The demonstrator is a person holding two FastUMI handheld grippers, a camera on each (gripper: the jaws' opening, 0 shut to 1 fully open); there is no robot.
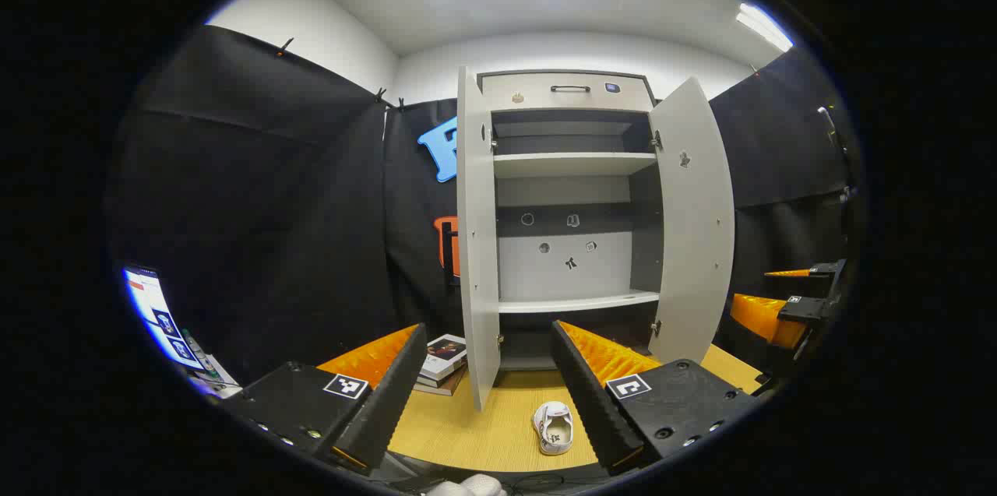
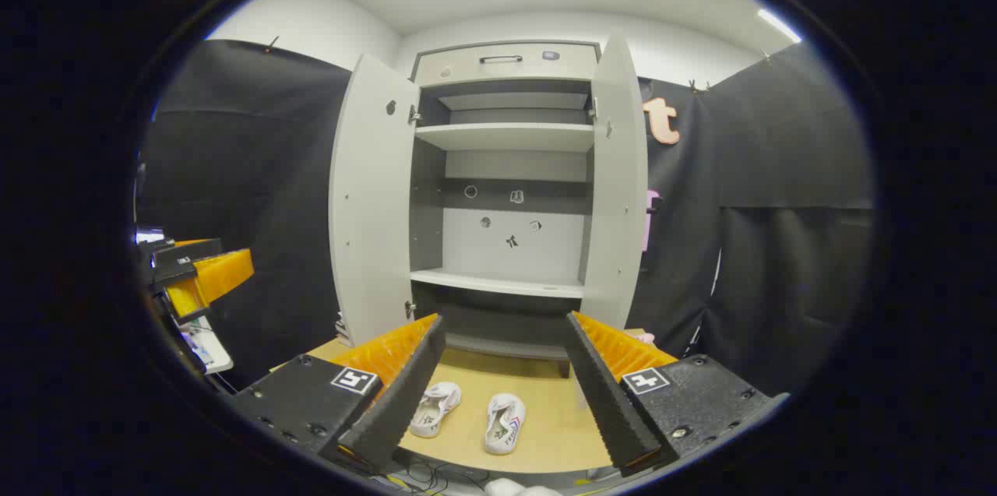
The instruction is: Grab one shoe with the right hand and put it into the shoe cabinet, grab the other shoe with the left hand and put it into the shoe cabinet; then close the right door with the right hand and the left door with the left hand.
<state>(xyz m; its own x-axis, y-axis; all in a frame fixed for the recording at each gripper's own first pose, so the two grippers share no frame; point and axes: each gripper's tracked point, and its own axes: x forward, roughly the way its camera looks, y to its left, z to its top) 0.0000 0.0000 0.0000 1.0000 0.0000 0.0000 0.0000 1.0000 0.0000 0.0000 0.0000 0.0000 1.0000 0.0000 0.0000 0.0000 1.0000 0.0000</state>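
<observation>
On the wood-grain counter point(image 2: 545, 434), two white shoes point(image 2: 505, 423) lie at 6 o'clock before the grey shoe cabinet point(image 2: 510, 169). Both doors hang wide. Left gripper point(image 1: 489, 395) and right gripper point(image 2: 502, 395) hold ridged fingers point(image 2: 607, 395) spread, empty

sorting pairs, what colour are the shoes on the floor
White shoes, clearest in the right gripper view.

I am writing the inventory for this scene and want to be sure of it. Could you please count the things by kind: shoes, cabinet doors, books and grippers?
Shoes: 2, one and another, both on the table
Open cabinet doors: 2, left and right
Books: a stack; I cannot tell how many
Grippers: 2, left and right
Total: 6, plus the stack
</observation>
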